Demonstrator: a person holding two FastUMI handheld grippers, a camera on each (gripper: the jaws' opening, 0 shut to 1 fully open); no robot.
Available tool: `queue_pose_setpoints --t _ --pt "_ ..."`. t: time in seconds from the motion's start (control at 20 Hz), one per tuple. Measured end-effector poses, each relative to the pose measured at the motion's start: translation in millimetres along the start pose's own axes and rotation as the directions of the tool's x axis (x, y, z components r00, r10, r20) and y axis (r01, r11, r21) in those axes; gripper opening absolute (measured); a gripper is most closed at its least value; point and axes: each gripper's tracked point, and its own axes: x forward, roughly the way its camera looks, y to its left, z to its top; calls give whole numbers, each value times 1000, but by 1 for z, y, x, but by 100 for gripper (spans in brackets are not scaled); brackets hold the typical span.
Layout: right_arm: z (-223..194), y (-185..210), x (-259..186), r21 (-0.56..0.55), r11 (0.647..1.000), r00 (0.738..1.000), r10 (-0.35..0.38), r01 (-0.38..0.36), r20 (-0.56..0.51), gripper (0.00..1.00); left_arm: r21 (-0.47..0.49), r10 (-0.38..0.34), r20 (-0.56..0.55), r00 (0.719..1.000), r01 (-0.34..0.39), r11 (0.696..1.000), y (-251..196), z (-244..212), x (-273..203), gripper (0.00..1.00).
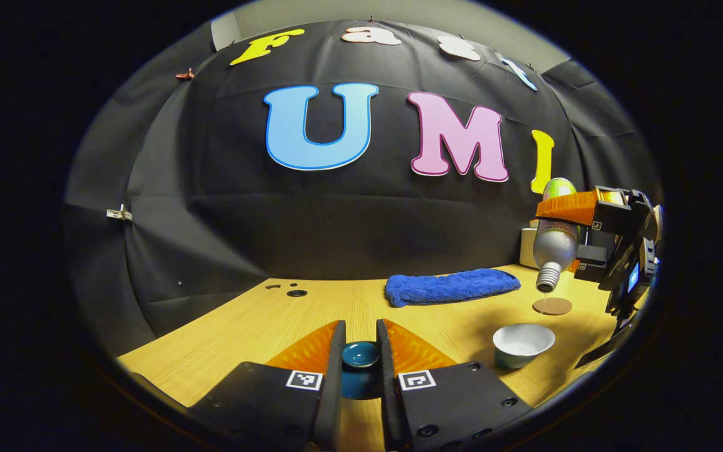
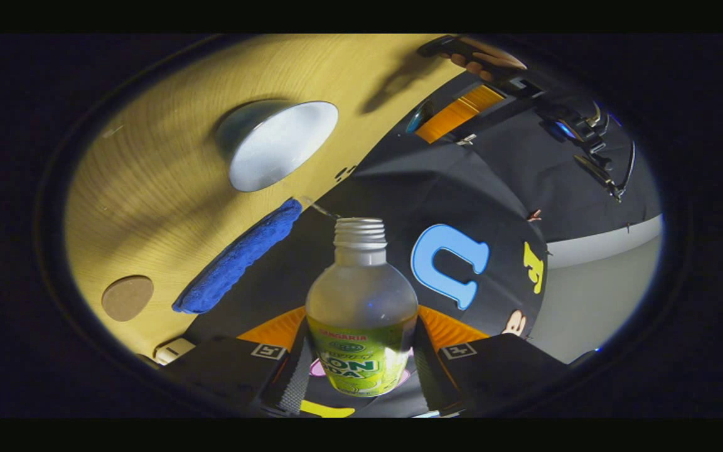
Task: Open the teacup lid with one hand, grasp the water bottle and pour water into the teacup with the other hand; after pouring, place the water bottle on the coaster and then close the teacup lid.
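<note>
My left gripper (image 1: 361, 333) is shut on the dark blue teacup lid (image 1: 361, 355), held low over the wooden table (image 1: 261, 333). The open pale teacup (image 1: 523, 344) stands to its right, white inside. Farther right, my right gripper (image 1: 578, 220) holds the clear water bottle (image 1: 555, 248) upside down, mouth above the round brown coaster (image 1: 552, 306) as seen from here. In the right gripper view my right gripper (image 2: 361, 326) is shut on the bottle (image 2: 361, 301), uncapped, with a thin trickle at its mouth. The teacup (image 2: 277, 150) and coaster (image 2: 127, 297) lie beyond.
A folded blue towel (image 1: 452, 287) lies at the back of the table, with a white object (image 1: 528, 248) behind the bottle. Small dark holes (image 1: 296, 292) mark the tabletop at the back left. In the right gripper view, the left gripper (image 2: 455, 113) and a hand (image 2: 487, 59) sit farther off.
</note>
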Motion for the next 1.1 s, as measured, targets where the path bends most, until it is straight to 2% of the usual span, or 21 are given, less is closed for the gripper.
queue_pose_setpoints --t 0.1,0.15,0.4,1.1 --pt "3 -3 1 -12 1000 1000 -8 9 8 71 0 0 0 1000 0 1000 0 0 0 31" --pt "3 -4 1 -14 1000 1000 -10 10 7 73 0 0 0 1000 0 1000 0 0 0 31" --pt "4 -5 1 -14 1000 1000 -14 14 11 71 0 0 0 1000 0 1000 0 0 0 31" --pt "1 -4 -3 -25 1000 1000 -6 6 7 73 0 0 0 1000 0 1000 -1 -1 0 30"
